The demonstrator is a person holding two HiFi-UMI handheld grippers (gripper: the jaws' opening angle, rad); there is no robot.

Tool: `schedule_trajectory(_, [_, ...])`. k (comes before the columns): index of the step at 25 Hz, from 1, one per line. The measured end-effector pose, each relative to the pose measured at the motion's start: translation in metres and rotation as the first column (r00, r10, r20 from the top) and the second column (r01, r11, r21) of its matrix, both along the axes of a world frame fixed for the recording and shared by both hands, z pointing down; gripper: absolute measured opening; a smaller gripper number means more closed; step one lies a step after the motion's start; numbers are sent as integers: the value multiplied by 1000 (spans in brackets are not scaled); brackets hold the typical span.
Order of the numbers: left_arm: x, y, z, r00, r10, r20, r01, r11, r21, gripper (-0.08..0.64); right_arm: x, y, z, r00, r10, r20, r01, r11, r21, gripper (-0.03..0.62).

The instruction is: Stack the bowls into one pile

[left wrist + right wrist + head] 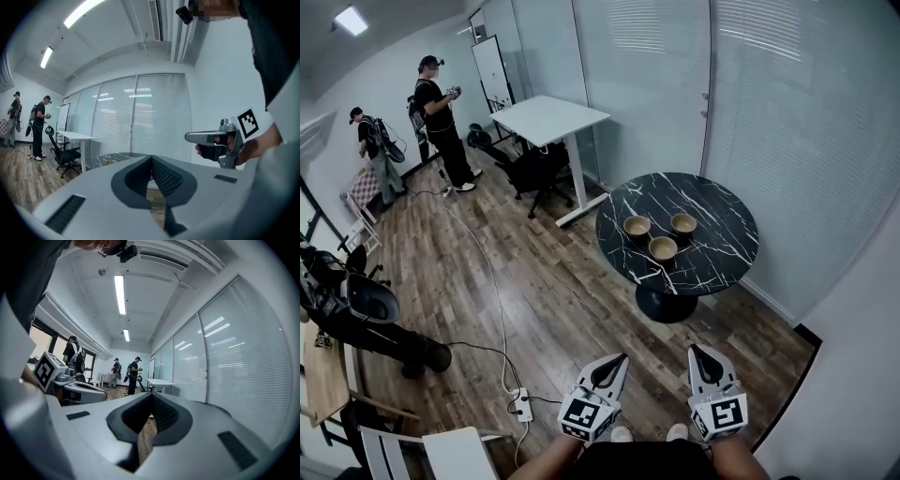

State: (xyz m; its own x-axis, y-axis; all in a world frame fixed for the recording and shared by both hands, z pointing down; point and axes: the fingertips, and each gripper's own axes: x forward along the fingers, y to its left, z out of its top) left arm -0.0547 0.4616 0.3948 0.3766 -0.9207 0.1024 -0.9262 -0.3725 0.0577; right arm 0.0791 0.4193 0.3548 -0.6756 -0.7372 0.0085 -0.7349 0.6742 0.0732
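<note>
Three brown bowls stand apart on a round black marble table (722,246): one at the left (637,225), one at the back right (682,222), one nearer me (662,247). Both grippers are held low in front of me, well short of the table, over the wooden floor. My left gripper (622,359) is shut with nothing in it, and its ribbed pads meet in the left gripper view (152,159). My right gripper (696,352) is also shut and empty (151,397). Each gripper shows from the side in the other's view.
A white desk (548,117) and a black office chair (534,171) stand left of the table. Two people (441,117) stand at the far left. A cable and power strip (522,405) lie on the floor near my left gripper. A glass wall runs behind the table.
</note>
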Motion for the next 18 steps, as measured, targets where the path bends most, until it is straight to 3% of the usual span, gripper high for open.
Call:
schedule_trajectory(9, [-18, -5, 0, 1000, 1, 1, -1, 1000, 12, 11, -11, -4, 6, 999, 35, 5, -35, 999, -24, 9])
schedule_trajectory(18, [-17, -61, 6, 1000, 10, 12, -10, 1000, -4, 11, -4, -60, 19, 999, 51, -9, -51, 997, -50, 9])
